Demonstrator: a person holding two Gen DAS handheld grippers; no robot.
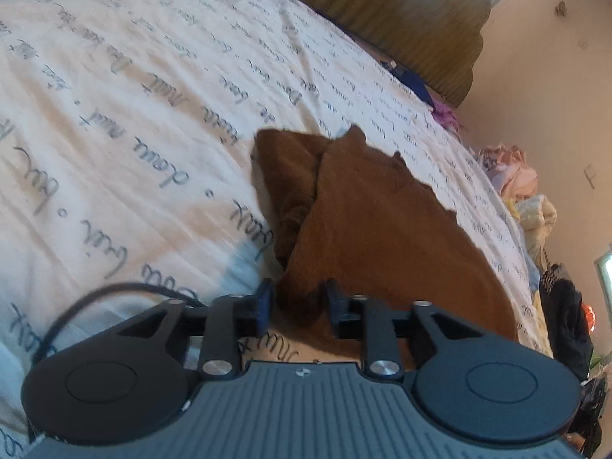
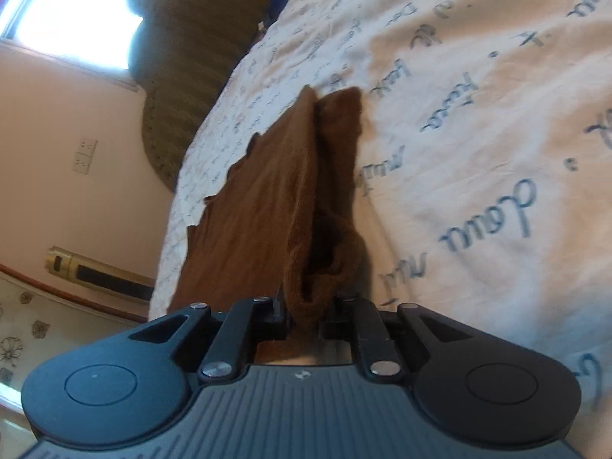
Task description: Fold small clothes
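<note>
brown garment (image 1: 382,229) – near edge hidden | bedsheet (image 1: 134,114) script – blurred

Your left hand-held gripper (image 1: 298,306): jaws partly apart, brown cloth (image 1: 382,229) between the fingers, pads not clearly pressing it. Your right hand-held gripper (image 2: 306,313): jaws narrow, pinching a bunched fold of the cloth.

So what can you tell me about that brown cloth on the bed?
The brown cloth looks soft and fuzzy, maybe knitted. It lies on the white bedsheet with handwriting print, folded over with one bunched layer along its side. Its far edge is uneven. The right gripper pinches its near end; the left gripper has cloth between its open fingers.
</note>
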